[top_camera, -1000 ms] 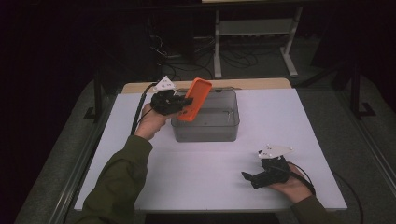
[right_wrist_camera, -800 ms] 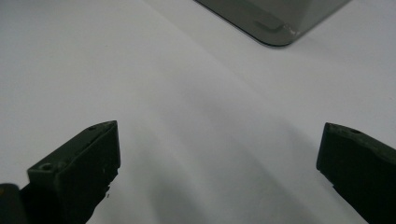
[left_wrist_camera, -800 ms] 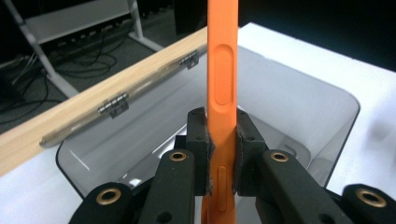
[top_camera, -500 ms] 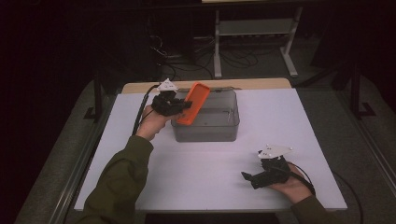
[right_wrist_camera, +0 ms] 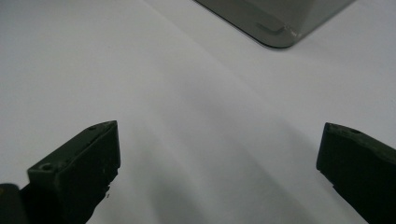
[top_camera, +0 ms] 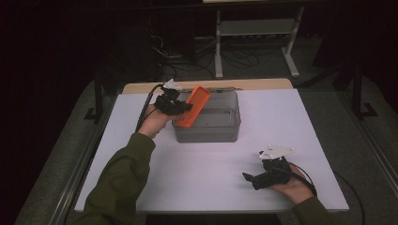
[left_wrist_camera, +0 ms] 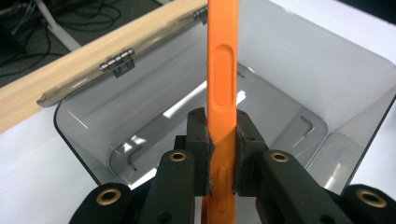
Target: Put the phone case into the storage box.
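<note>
An orange phone case (top_camera: 195, 106) (left_wrist_camera: 223, 70) is held on edge, tilted, over the left end of a grey translucent box (top_camera: 213, 126) (left_wrist_camera: 299, 70). My left gripper (top_camera: 186, 108) (left_wrist_camera: 222, 135) is shut on it, its pads pressing both faces of the case near its lower end. The box is open at the top and looks empty inside. My right gripper (top_camera: 248, 177) (right_wrist_camera: 219, 154) rests low on the white table near the front right, jaws wide apart with nothing between them; a corner of the box (right_wrist_camera: 275, 21) lies ahead of it.
The white table top (top_camera: 300, 122) has a wooden strip (top_camera: 253, 84) (left_wrist_camera: 70, 79) along its far edge, with small metal hinges (left_wrist_camera: 116, 63) close to the box. Beyond it stand a metal shelf frame (top_camera: 256, 33) and floor cables (top_camera: 178, 56). A cable trails from each gripper.
The left gripper has lowered the orange case slightly toward the box. The right gripper has stayed still.
</note>
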Demonstrator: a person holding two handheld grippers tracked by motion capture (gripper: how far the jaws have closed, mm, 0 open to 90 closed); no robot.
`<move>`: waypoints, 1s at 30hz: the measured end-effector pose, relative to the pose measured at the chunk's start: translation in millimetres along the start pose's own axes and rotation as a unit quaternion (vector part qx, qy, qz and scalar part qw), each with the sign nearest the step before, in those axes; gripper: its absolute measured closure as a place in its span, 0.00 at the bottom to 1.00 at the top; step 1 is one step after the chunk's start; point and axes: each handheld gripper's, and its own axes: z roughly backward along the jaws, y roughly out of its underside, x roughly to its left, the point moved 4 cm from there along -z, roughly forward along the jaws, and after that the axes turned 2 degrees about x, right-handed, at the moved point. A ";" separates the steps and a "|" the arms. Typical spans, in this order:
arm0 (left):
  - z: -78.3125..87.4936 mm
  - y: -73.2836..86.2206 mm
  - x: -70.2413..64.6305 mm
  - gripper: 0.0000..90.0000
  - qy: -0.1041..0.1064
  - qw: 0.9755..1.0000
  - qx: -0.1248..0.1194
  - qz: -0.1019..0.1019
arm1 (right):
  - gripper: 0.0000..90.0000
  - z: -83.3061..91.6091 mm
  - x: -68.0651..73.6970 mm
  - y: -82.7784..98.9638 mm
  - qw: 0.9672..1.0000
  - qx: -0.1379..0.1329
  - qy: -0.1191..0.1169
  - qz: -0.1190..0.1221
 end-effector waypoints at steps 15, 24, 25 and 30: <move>-7.9 -9.7 -0.6 0.88 -0.005 0.998 0.062 0.003 | 0.00 1.4 2.0 -1.1 1.000 -0.004 -0.003 0.003; -14.5 -15.9 -2.1 0.88 -0.007 0.996 0.091 0.005 | 0.00 2.1 2.5 -1.8 1.000 -0.007 -0.004 0.005; -15.2 -16.7 -2.3 0.88 -0.009 0.995 0.095 0.003 | 0.00 2.3 2.5 -1.8 1.000 -0.008 -0.004 0.005; -19.2 -19.6 -2.9 0.88 -0.017 0.993 0.114 0.007 | 0.00 3.0 2.2 -1.5 1.000 -0.009 -0.007 0.003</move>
